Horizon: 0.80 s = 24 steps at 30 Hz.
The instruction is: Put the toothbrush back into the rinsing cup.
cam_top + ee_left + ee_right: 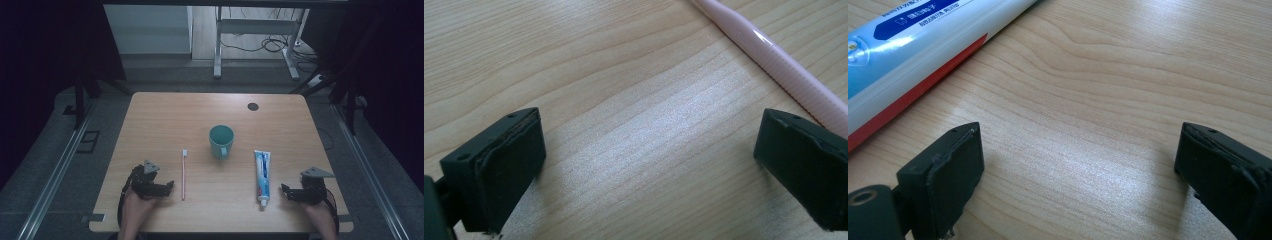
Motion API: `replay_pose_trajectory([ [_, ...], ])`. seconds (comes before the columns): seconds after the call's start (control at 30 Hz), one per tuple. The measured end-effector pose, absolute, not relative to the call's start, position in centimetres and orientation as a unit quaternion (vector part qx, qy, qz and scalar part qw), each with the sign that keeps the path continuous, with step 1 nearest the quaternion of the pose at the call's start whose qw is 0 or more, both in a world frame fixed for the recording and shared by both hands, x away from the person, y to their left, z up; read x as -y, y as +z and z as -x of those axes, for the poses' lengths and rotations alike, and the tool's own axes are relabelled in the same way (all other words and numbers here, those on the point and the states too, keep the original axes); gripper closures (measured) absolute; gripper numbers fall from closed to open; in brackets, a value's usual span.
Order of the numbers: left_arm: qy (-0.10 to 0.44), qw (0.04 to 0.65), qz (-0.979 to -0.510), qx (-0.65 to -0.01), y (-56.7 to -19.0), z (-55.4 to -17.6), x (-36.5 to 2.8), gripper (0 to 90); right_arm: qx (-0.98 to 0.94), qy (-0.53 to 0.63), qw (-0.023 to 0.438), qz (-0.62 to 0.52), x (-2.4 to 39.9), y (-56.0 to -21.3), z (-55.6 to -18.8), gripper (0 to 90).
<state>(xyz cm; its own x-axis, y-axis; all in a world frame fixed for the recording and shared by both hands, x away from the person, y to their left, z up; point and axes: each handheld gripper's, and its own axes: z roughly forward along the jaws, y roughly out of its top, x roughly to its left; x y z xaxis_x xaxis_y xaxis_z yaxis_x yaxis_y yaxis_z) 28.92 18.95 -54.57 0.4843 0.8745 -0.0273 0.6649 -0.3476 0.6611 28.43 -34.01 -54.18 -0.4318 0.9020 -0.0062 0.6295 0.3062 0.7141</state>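
My left hand-held gripper [169, 186]: jaws spread, empty, low on the worktop [165, 115]. My right hand-held gripper [283, 191]: jaws spread, empty.
Toothpaste tube [262, 176]: just left of my right one, long axis running away from me, cap nearest.
Teal cup [221, 140]: centre, upright.
Pink toothbrush [183, 174]: just right of my left one, lying fore-and-aft, bristles far.

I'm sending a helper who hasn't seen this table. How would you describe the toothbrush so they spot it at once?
Start at the teal mug in the middle of the wooden table. Just to its left lies the toothbrush, running towards the person's edge, beside the left tongs. It is a thin pink stick with a small white head, far slimmer than the toothpaste tube.
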Motion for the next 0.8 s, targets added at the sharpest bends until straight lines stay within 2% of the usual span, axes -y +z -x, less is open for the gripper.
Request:
replay_pose_trajectory([
  [0.57,0.172,0.315,-0.802,-0.478,-54.54,-28.87,-19.09,2.7,-0.781,0.326,0.209,-0.490,33.95,-54.19,-28.48,5.0],
  [0.67,0.175,0.318,-0.801,-0.476,-54.43,-28.79,-19.20,7.4,-0.781,0.326,0.208,-0.491,33.93,-54.19,-28.50,5.0],
  [0.73,0.174,0.319,-0.801,-0.475,-54.27,-28.68,-19.24,14.2,-0.780,0.326,0.208,-0.491,33.93,-54.19,-28.50,4.9],
  [0.8,0.174,0.319,-0.801,-0.475,-54.24,-28.66,-19.22,15.2,-0.781,0.326,0.208,-0.491,33.93,-54.19,-28.50,4.9],
])
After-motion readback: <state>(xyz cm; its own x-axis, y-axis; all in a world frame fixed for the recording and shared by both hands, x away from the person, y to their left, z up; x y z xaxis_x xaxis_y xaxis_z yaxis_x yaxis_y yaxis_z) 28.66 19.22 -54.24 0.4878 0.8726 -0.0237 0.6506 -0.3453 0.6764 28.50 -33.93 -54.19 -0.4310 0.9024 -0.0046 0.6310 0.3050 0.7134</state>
